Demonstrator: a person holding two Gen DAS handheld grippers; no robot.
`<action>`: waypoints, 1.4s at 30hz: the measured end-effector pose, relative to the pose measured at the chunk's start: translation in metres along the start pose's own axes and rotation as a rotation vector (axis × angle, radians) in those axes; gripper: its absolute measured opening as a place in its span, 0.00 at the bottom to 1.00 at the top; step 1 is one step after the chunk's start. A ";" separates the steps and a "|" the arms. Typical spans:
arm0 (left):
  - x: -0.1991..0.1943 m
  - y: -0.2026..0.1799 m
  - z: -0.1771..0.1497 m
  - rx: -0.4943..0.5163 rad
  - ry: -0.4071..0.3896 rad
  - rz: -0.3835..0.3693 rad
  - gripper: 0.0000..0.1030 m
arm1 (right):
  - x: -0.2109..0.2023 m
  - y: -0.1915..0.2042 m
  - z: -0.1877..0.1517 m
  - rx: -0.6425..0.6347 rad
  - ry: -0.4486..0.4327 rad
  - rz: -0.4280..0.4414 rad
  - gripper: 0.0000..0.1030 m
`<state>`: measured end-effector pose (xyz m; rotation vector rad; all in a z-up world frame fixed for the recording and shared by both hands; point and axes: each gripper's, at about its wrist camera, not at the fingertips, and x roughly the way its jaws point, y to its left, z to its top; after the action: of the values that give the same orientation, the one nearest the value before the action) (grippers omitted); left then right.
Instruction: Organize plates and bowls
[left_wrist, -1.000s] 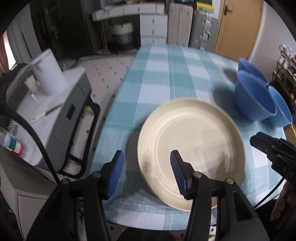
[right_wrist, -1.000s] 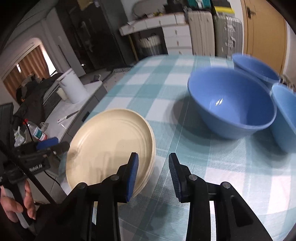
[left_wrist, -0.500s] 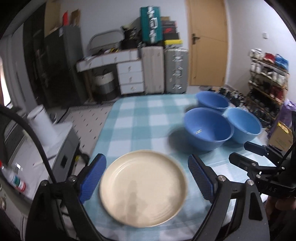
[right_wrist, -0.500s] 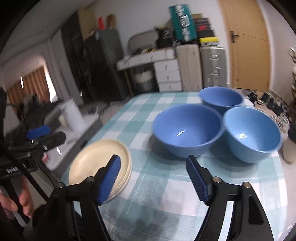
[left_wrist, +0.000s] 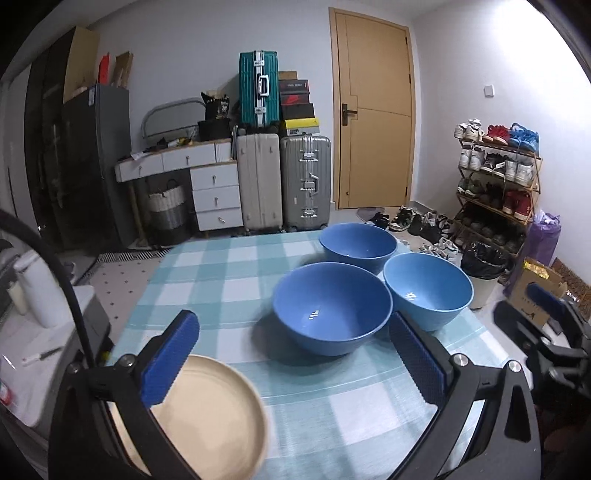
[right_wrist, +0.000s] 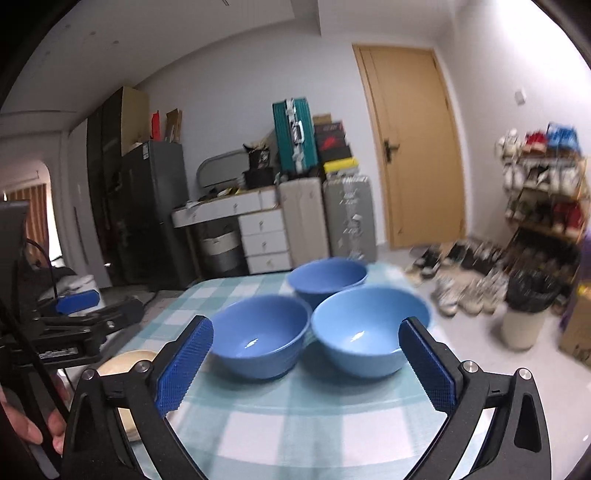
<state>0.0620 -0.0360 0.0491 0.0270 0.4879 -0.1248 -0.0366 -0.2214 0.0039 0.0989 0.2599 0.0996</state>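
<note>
A stack of cream plates (left_wrist: 207, 417) lies at the near left corner of the checked table (left_wrist: 221, 277), partly behind my left finger. Three blue bowls stand upright and close together further on: a near one (left_wrist: 332, 306), one to its right (left_wrist: 428, 291) and a far one (left_wrist: 358, 247). My left gripper (left_wrist: 291, 321) hovers short of the near bowl, its jaws opening wide with nothing between them. My right gripper (right_wrist: 306, 326) faces two of the bowls (right_wrist: 258, 339) (right_wrist: 369, 328), its jaws also opening on nothing. The plates (right_wrist: 125, 360) show low on the left there.
A white cabinet (left_wrist: 44, 332) with a white jug stands left of the table. Beyond the table are suitcases (left_wrist: 303, 181), white drawers (left_wrist: 214, 195) and a wooden door (left_wrist: 373, 122). A shoe rack (left_wrist: 498, 173), loose shoes and a lined bin (left_wrist: 480, 269) stand at the right.
Both grippers have drawn back from the cream plates and tilted up, so the bowls now fill the views. Both pairs of jaws have spread from narrow to wide.
</note>
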 end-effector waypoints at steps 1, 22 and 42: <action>0.006 -0.001 -0.001 -0.016 0.005 -0.007 1.00 | -0.003 -0.002 0.000 -0.004 -0.011 -0.002 0.99; 0.009 0.025 -0.018 -0.095 0.025 -0.029 1.00 | 0.057 -0.068 -0.006 0.319 0.254 -0.137 0.99; -0.009 0.027 -0.019 -0.041 -0.033 -0.020 1.00 | 0.157 -0.158 0.009 0.592 0.576 -0.167 0.99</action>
<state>0.0484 -0.0074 0.0362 -0.0205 0.4577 -0.1350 0.1305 -0.3615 -0.0441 0.6406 0.8678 -0.1226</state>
